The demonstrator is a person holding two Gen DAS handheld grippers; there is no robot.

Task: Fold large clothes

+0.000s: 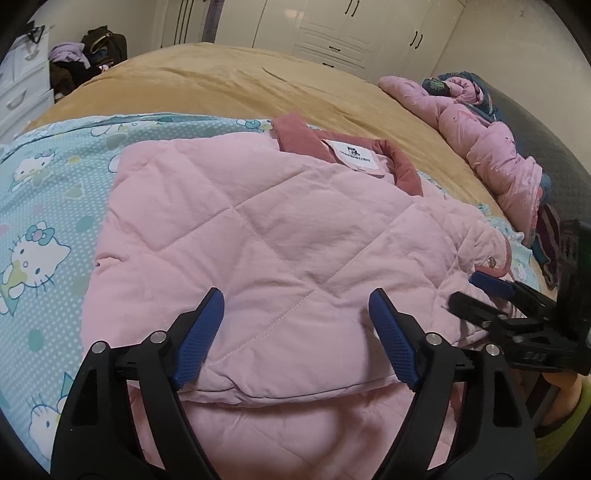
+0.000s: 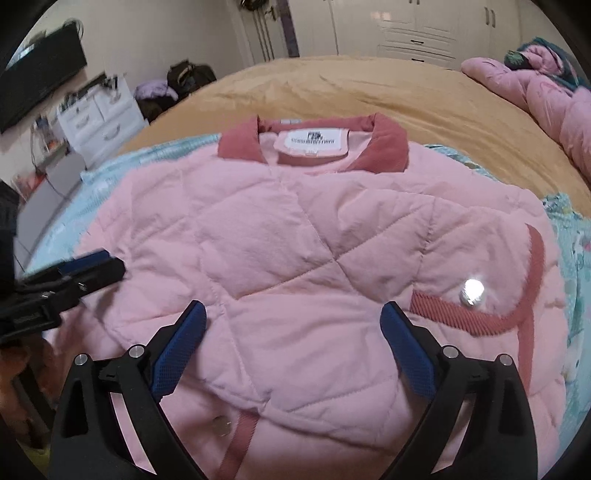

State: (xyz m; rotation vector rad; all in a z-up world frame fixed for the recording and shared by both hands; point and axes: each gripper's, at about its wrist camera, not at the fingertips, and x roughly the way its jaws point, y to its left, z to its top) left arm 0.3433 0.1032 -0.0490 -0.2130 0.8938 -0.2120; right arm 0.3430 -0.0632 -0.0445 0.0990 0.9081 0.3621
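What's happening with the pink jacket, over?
Left gripper open, right gripper open, both empty. Pink jacket lies folded on the bed. Nothing in the way.

Both views are lit by soft, even indoor light from above, fairly bright, with no hard shadows. Under the left tool [image 1: 295,339] only a faint shadow lies on the pink jacket [image 1: 258,240]. In the right wrist view a metal snap button [image 2: 472,291] gives a strong white glare, and the jacket around it looks a little smeared by motion blur. The fisheye lens bends the bed [image 1: 221,85] into a curve and leaves black corners. The white wardrobe doors [image 1: 332,26] shine slightly. Far things at the edges are soft.
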